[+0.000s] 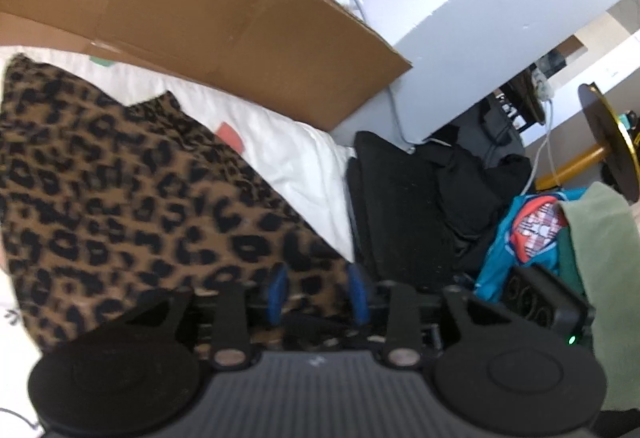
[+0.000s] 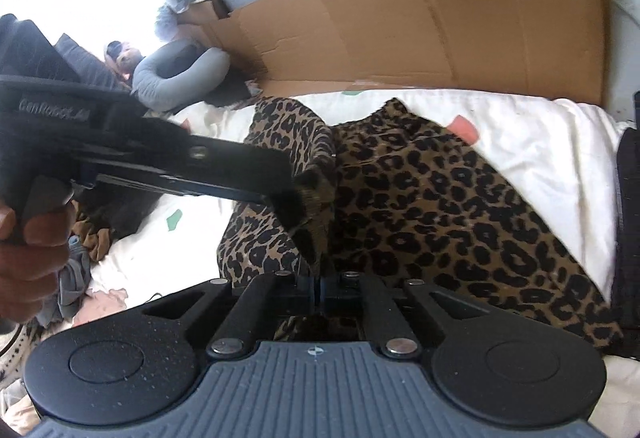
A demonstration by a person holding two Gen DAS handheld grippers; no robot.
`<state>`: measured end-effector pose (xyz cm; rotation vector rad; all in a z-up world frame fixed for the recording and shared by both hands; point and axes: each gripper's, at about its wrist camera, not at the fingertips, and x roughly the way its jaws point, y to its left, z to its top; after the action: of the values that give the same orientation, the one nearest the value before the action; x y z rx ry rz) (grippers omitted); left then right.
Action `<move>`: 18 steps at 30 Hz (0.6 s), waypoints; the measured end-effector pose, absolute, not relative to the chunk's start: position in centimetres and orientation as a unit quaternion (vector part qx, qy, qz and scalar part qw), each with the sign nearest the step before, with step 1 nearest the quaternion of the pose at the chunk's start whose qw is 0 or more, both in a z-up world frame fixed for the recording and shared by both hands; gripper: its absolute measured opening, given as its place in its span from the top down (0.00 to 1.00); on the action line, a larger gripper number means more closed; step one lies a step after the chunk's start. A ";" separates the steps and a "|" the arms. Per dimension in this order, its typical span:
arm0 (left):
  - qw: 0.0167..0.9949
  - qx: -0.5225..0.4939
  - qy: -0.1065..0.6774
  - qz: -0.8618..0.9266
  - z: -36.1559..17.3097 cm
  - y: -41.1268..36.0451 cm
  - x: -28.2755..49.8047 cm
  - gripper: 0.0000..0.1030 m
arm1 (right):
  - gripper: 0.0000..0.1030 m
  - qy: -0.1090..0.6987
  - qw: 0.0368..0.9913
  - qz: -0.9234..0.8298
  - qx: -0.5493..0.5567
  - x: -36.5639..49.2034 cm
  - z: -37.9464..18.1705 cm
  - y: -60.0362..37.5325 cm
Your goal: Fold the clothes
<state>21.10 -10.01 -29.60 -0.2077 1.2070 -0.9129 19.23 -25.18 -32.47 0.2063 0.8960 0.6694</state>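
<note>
The right gripper (image 2: 320, 288) pinched the leopard-print garment (image 2: 440, 206) (its fingers pressed together). The left gripper (image 1: 318, 294) stood spread, pads (image 1: 358, 292) apart, over the cloth.

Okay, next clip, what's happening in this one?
A person is folding a leopard-print garment on a white bedsheet, holding a gripper in each hand. The right gripper is shut on a raised fold of the fabric. The left gripper has its blue-tipped fingers apart over the garment's near edge, though in the right wrist view its tip is buried in the same fold. A flattened cardboard box stands behind the bed.
</note>
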 end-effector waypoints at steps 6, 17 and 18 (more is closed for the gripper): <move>0.736 -0.057 0.549 -0.391 -30.2 -8.3 21.6 0.61 | 1.00 0.429 0.848 0.286 0.124 19.9 -33.0 -28.0; 0.737 -0.053 0.588 -0.328 -34.4 -3.5 20.6 0.59 | 1.00 0.461 0.843 0.228 0.158 20.3 -36.5 -32.0; 0.737 -0.057 0.590 -0.325 -34.7 -3.2 20.5 0.59 | 1.00 0.464 0.842 0.224 0.160 20.4 -36.8 -32.3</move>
<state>20.45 -3.19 -34.71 -0.1253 1.2955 -0.7127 20.36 -32.28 -36.83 0.3379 0.9795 0.4723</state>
